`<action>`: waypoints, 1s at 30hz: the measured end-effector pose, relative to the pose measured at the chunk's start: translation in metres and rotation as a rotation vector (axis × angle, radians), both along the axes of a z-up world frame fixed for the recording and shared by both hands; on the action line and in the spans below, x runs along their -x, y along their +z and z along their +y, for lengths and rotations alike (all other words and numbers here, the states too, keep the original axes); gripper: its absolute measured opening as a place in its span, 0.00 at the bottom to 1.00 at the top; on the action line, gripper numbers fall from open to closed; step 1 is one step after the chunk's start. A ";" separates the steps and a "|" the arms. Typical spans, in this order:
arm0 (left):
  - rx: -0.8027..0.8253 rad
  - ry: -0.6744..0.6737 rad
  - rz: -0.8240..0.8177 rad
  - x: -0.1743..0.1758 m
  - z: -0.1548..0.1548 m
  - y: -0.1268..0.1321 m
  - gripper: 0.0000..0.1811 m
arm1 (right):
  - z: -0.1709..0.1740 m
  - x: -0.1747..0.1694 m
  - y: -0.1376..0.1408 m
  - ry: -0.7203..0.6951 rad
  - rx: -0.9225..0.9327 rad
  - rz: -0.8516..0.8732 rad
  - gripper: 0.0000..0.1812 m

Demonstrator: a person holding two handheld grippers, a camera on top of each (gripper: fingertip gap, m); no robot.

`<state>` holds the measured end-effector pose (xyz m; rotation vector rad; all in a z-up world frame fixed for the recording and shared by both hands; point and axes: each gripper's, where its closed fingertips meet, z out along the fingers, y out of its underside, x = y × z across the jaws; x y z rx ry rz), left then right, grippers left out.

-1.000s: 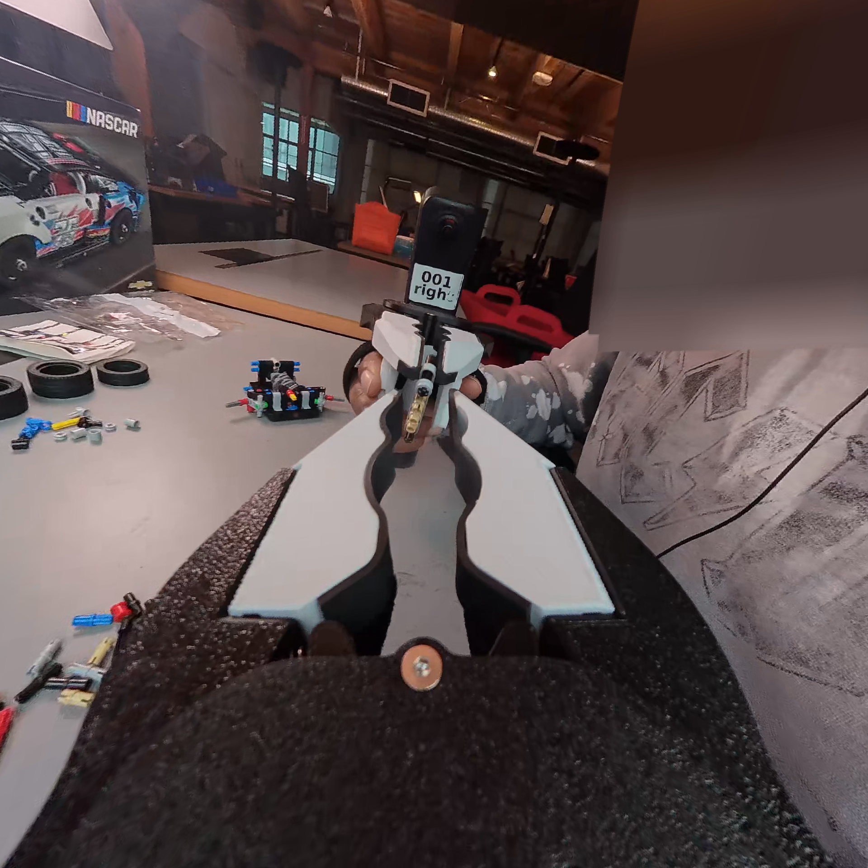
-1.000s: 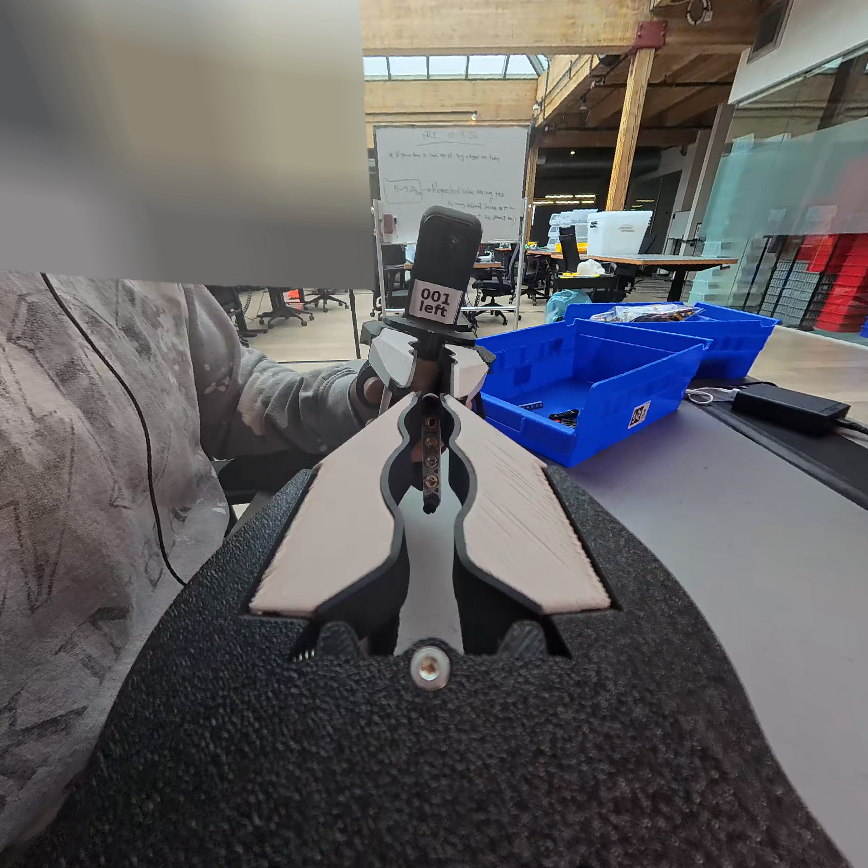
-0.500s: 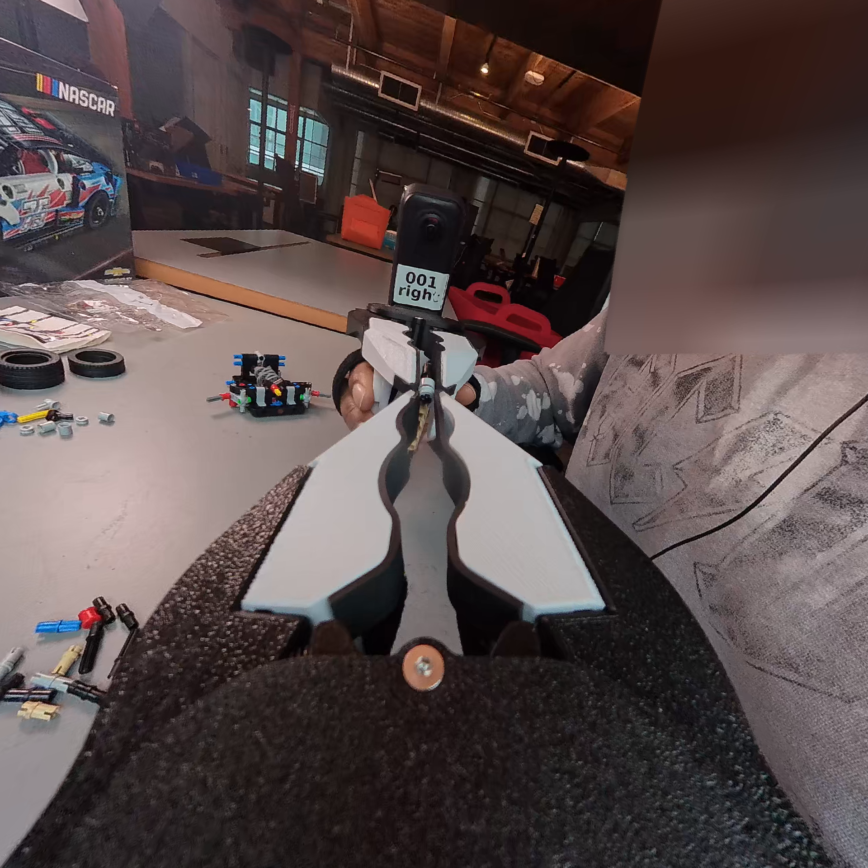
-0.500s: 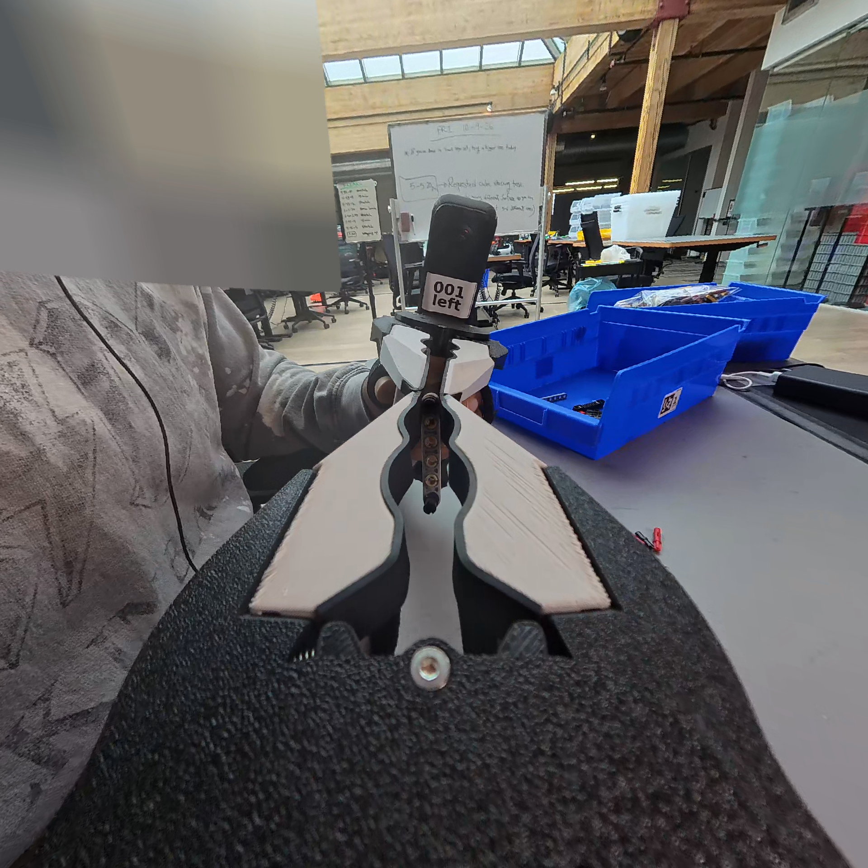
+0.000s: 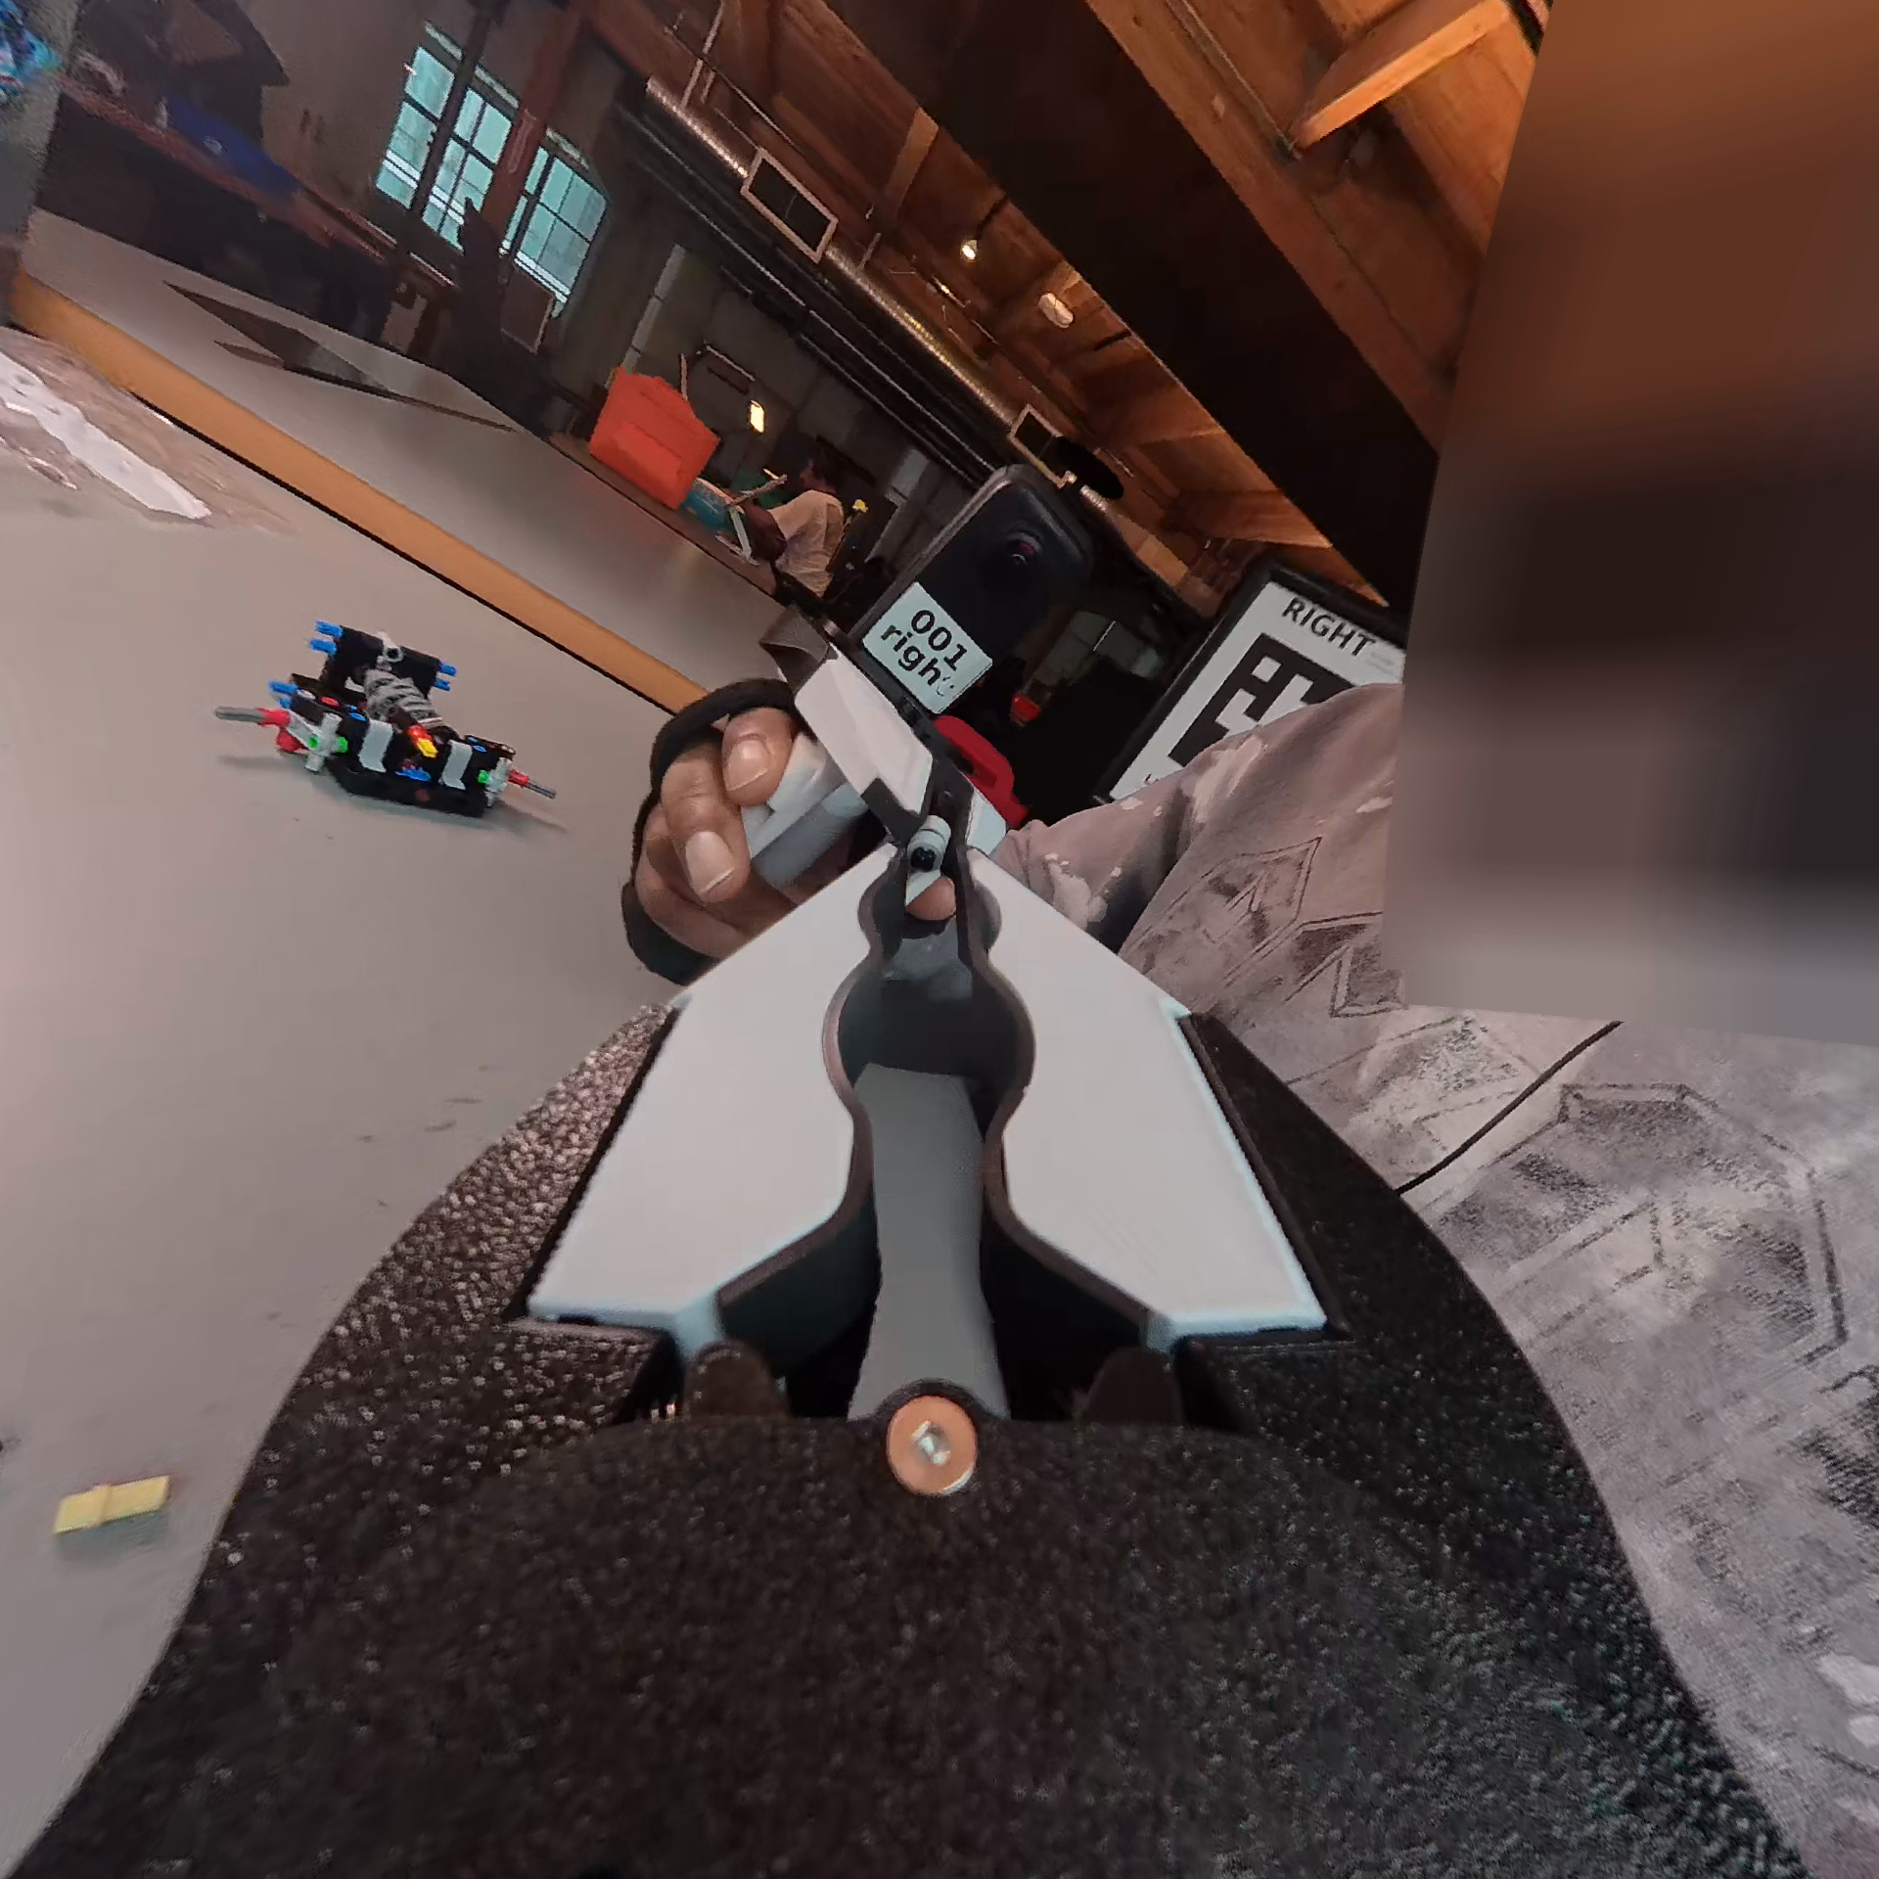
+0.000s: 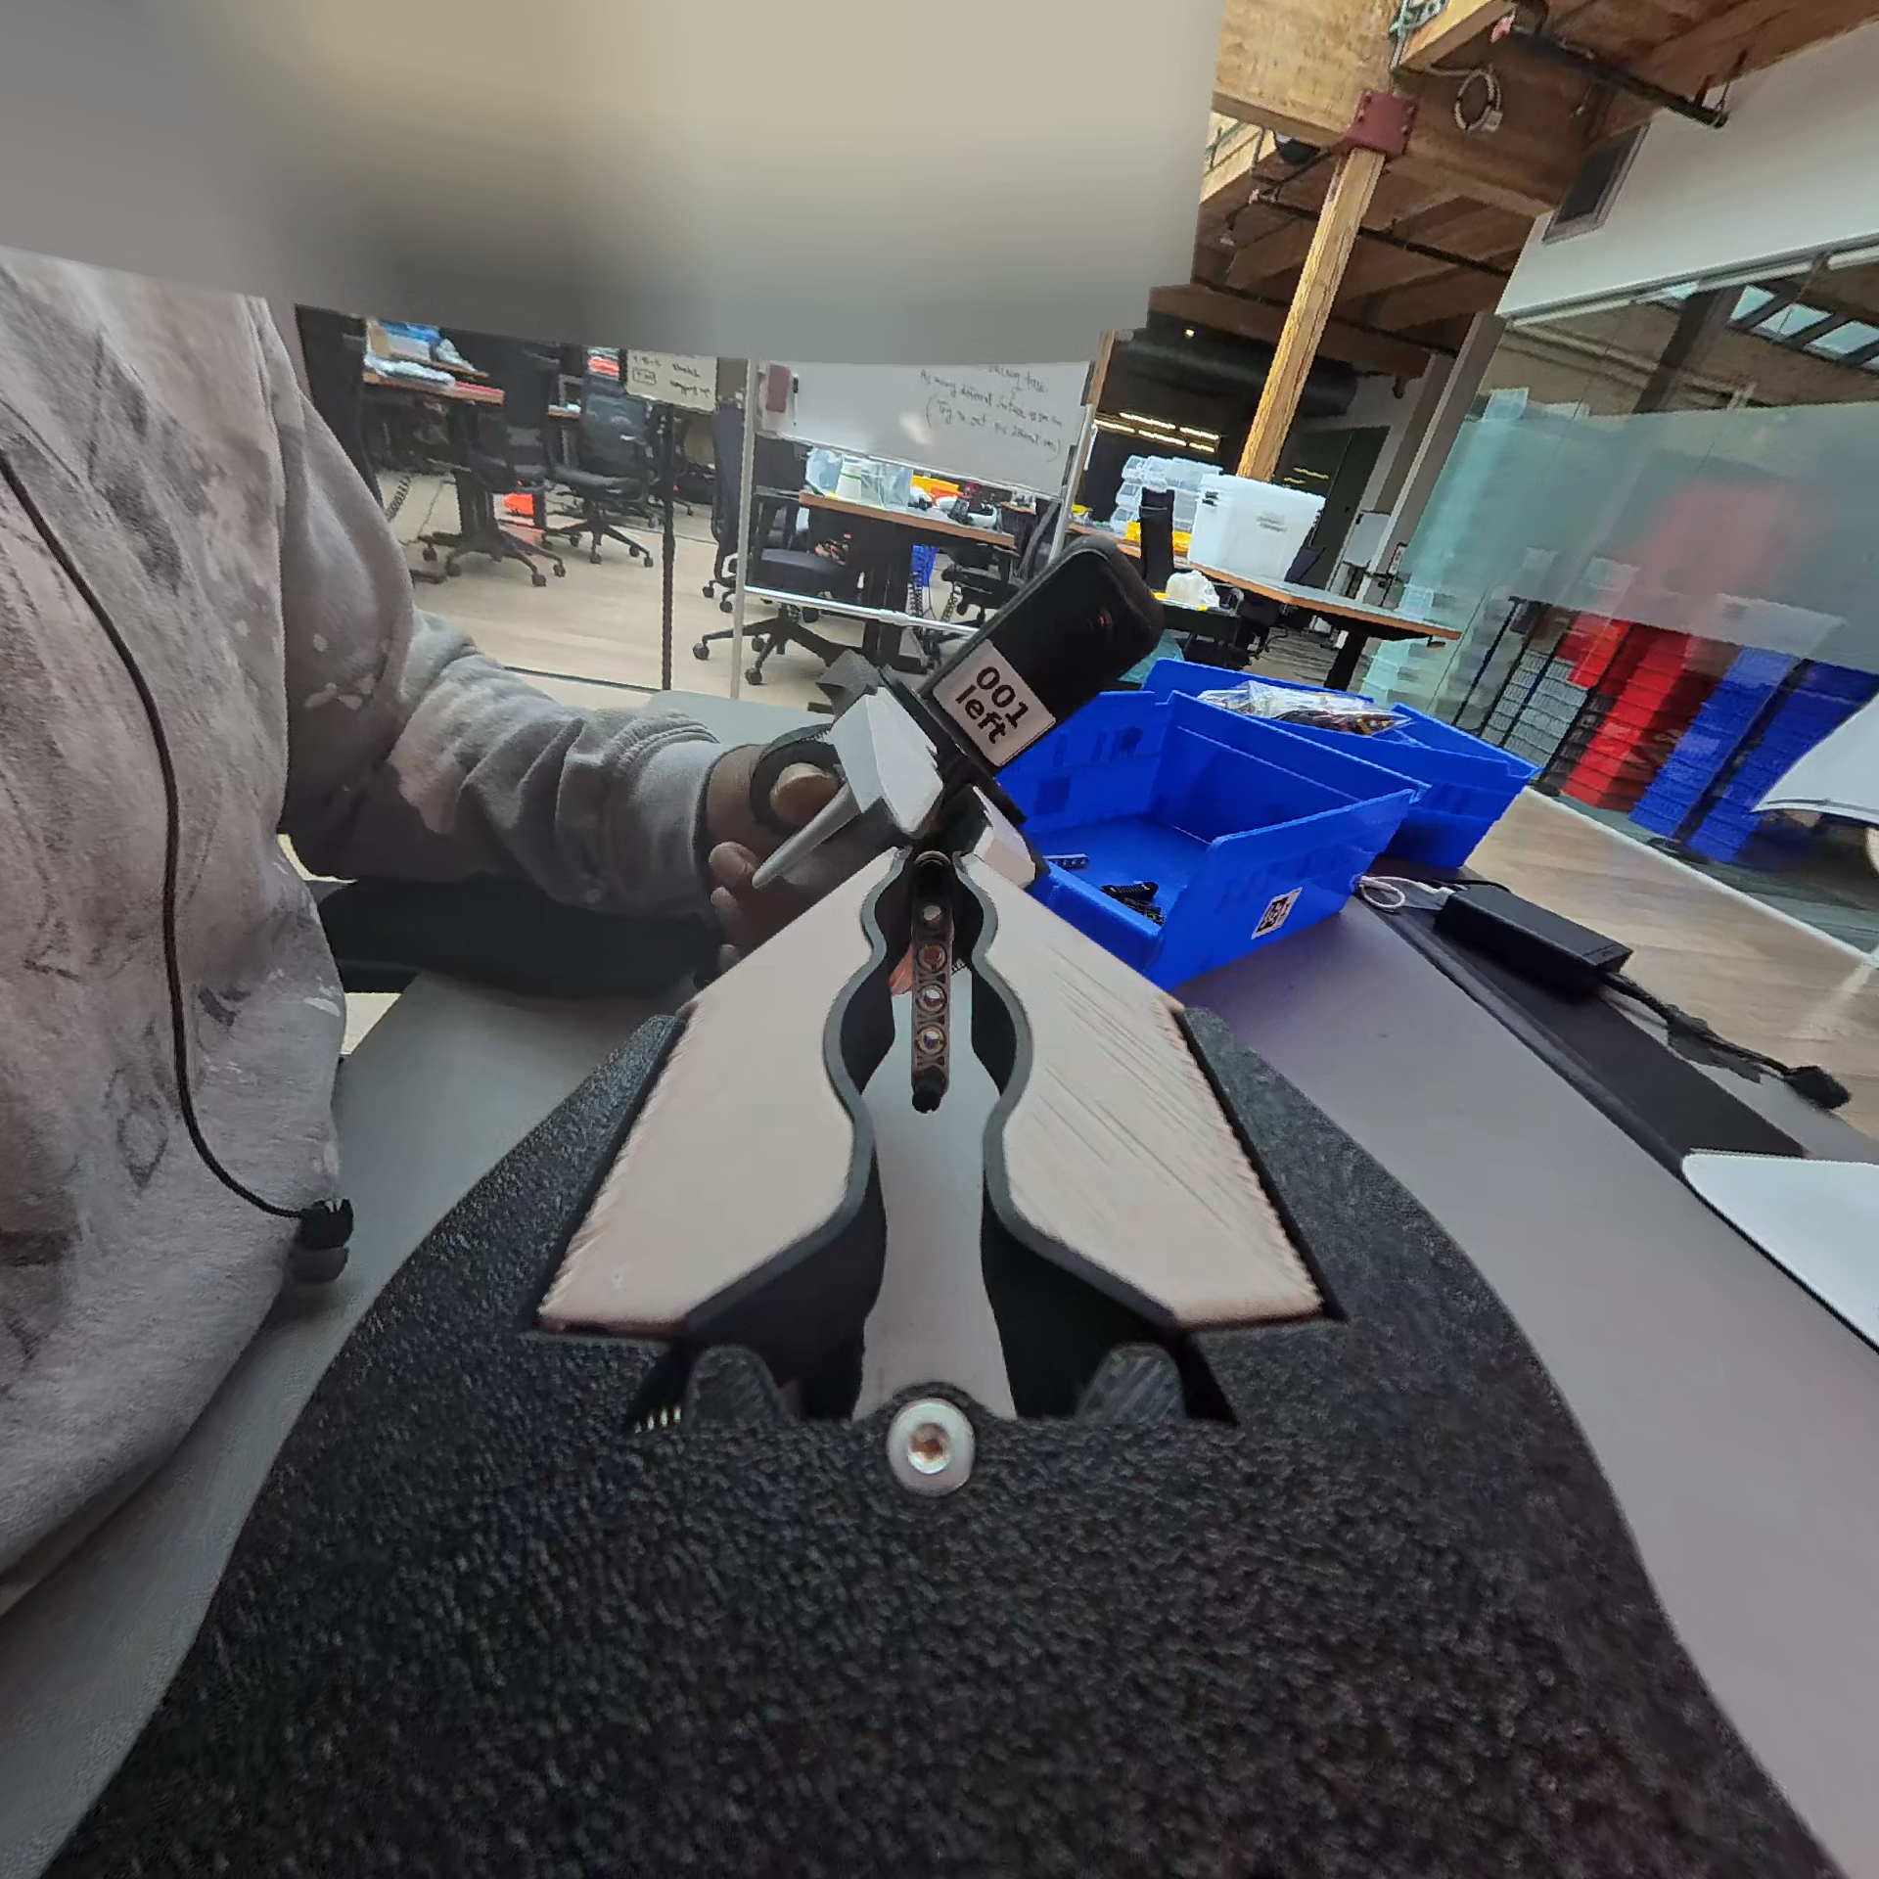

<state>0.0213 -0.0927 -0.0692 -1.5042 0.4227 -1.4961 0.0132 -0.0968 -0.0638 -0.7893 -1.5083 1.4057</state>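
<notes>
Left tongs: tips together at frame centre, clamped on a small grey connector piece with a dark hole in its face. It sits right at the tips, up against the nose of the right unit.

Right tongs: together at frame centre, clamped on a black perforated beam. The beam runs lengthwise down the slot between the fingers, its free end pointing back toward the camera.

The two units face each other nose to nose, held above the grey surface. Whether the connector and the beam are mated can't be told; the junction is hidden by the tips.

Left wrist view:
- a hand grips the right unit just left of centre
- black camera with a white label tops it, tilted
- partly built brick chassis, black with blue and red pins, sits on the surface at left of frame, well apart from the tongs
- small yellow piece lies at lower left, blurred

Right wrist view:
- a hand in a grey sleeve holds the left unit
- blue bin right of centre holds a few dark parts
- black power brick with cable at right
</notes>
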 end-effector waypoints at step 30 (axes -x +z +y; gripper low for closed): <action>0.063 0.071 0.037 0.018 0.010 -0.013 0.00 | 0.017 0.000 -0.005 -0.095 -0.128 -0.025 0.04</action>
